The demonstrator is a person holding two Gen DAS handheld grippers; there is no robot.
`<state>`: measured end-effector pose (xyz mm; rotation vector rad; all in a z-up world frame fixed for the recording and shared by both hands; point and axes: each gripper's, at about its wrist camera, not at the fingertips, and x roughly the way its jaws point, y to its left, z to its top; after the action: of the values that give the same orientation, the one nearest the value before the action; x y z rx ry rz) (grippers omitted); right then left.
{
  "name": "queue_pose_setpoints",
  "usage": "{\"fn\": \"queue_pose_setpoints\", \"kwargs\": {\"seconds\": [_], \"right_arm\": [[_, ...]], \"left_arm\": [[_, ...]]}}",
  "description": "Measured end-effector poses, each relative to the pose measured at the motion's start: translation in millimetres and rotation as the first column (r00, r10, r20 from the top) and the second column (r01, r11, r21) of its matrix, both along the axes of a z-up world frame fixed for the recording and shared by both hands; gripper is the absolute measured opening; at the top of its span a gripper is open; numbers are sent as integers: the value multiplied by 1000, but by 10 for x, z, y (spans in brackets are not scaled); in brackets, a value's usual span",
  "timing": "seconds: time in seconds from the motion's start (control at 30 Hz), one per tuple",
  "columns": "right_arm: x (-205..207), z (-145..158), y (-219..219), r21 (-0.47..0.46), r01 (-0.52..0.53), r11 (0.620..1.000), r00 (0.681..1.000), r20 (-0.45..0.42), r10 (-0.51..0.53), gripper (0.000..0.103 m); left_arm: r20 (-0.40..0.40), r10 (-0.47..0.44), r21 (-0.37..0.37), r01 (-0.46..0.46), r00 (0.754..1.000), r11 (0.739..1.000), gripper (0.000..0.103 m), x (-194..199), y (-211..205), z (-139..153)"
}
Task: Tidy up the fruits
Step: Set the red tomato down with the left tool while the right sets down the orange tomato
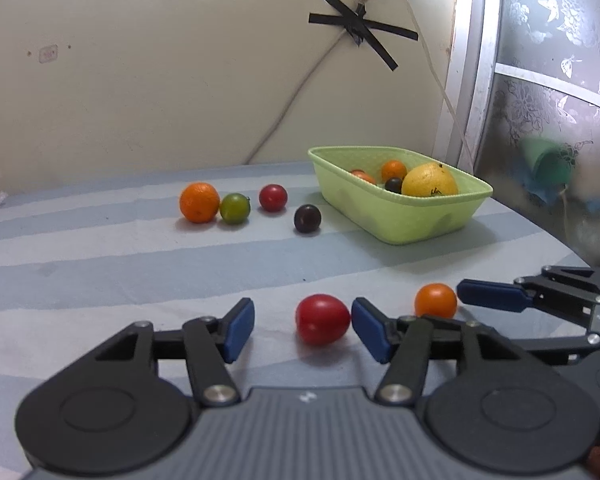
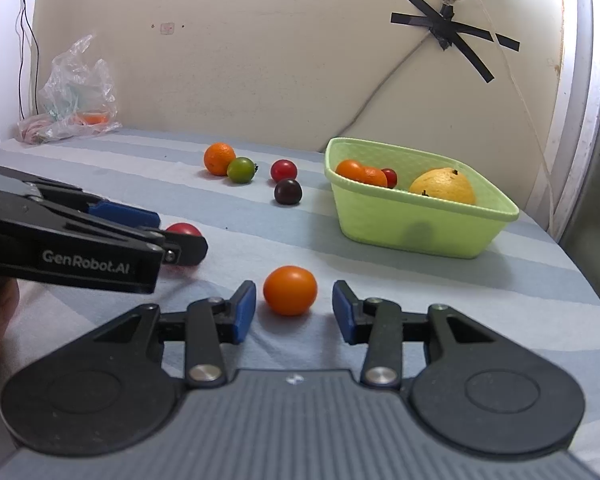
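On the striped blue-grey surface (image 1: 100, 264), a glossy red tomato (image 1: 322, 319) lies between the spread jaws of the left gripper (image 1: 303, 330); its right pad sits just beside the fruit, the left pad clear of it, so nothing is grasped. Beside it, the right gripper (image 2: 294, 312) stands released around a smooth orange tomato (image 2: 290, 290), with gaps on both sides. Farther back lie an orange (image 1: 199, 202), a green tomato (image 1: 235, 208) touching it, another red tomato (image 1: 273, 197) and a dark plum (image 1: 307, 219). At the right, a pale green basket (image 1: 400, 216) holds a yellow citrus (image 1: 430, 181) and several small fruits.
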<state>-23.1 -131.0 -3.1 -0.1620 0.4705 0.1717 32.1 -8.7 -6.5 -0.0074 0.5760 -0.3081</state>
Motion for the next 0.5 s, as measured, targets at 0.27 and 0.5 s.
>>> {"fn": "queue_pose_setpoints", "kwargs": {"seconds": [0.27,0.5], "right_arm": [[-281,2,-43,37,41,998,998,55,-43,53],[-336,19,-177,127,94,988,991,84,-105,53]], "left_arm": [[-1,48,-3,-48,999,999,62,-216,147,-12],[6,124,-25,-124,992,992,62,-228,248,-8]]}}
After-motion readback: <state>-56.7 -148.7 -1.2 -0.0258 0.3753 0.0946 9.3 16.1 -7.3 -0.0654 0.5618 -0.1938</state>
